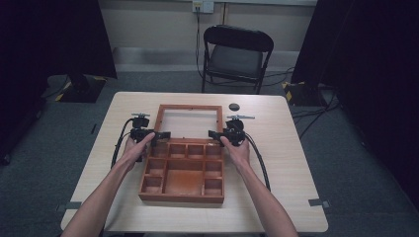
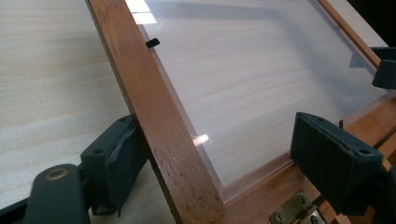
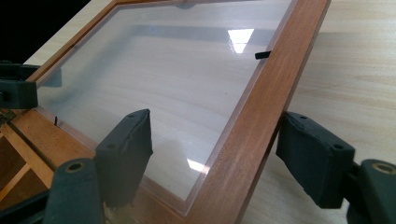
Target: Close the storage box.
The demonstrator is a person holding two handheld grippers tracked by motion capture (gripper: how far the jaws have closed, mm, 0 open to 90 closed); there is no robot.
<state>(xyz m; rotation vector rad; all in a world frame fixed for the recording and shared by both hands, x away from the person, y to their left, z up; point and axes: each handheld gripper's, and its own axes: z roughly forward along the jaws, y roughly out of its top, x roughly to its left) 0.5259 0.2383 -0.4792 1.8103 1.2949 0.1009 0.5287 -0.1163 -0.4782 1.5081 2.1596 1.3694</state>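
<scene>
Both claws straddle the side rails of the glazed lid (image 1: pixel 189 121), jaws spread and not clamped: left gripper (image 1: pixel 159 135) on its left rail, right gripper (image 1: pixel 213 134) on its right. Lid lies open behind the wooden compartment box (image 1: pixel 182 172) on a pale table (image 1: pixel 281 163). Bare tabletop flanks both sides; a folding chair (image 1: pixel 236 57) stands beyond the far edge.

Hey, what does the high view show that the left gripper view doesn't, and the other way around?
High view alone: the whole wooden box with its compartments, a folding chair, a small black disc on the table, and both of the person's forearms. Left gripper view alone: a brass hinge and a small black clip at the pane's edge. Both: the glass-paned lid, with the left gripper straddling one side rail and the right gripper at the other.
</scene>
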